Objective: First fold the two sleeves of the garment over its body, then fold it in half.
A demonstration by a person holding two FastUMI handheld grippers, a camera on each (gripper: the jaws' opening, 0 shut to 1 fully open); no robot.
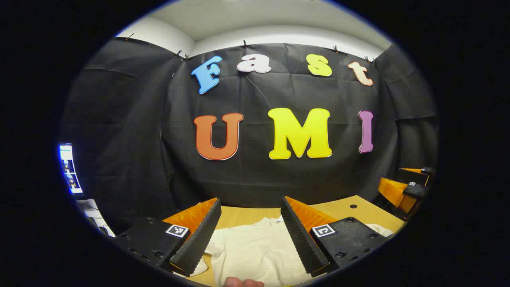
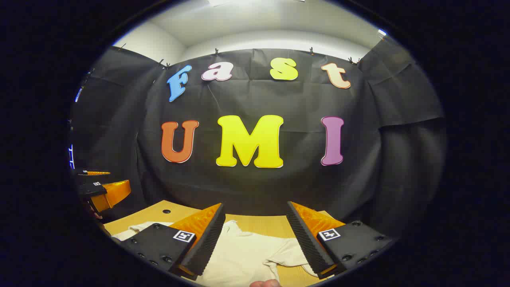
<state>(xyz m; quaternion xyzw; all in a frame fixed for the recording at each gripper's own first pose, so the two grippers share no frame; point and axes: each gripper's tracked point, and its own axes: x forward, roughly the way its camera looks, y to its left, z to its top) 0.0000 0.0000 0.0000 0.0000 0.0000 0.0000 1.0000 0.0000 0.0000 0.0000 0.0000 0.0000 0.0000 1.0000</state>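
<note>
A cream garment (image 1: 255, 251) lies spread on the wooden table (image 1: 342, 209), below and between the fingers of my left gripper (image 1: 251, 205), which is open and holds nothing. In the right gripper view the same garment (image 2: 247, 255) shows a crumpled sleeve (image 2: 285, 255) toward the right. My right gripper (image 2: 255, 209) hangs open above it, empty. The right gripper (image 1: 406, 187) also appears at the far right of the left gripper view. The left gripper (image 2: 101, 191) shows at the far left of the right gripper view.
The table's far edge meets the black cloth wall (image 1: 279, 175). A small dark hole (image 1: 353, 206) marks the tabletop. A lit screen (image 1: 69, 167) stands at the far left. A fingertip (image 1: 241, 282) shows at the bottom edge.
</note>
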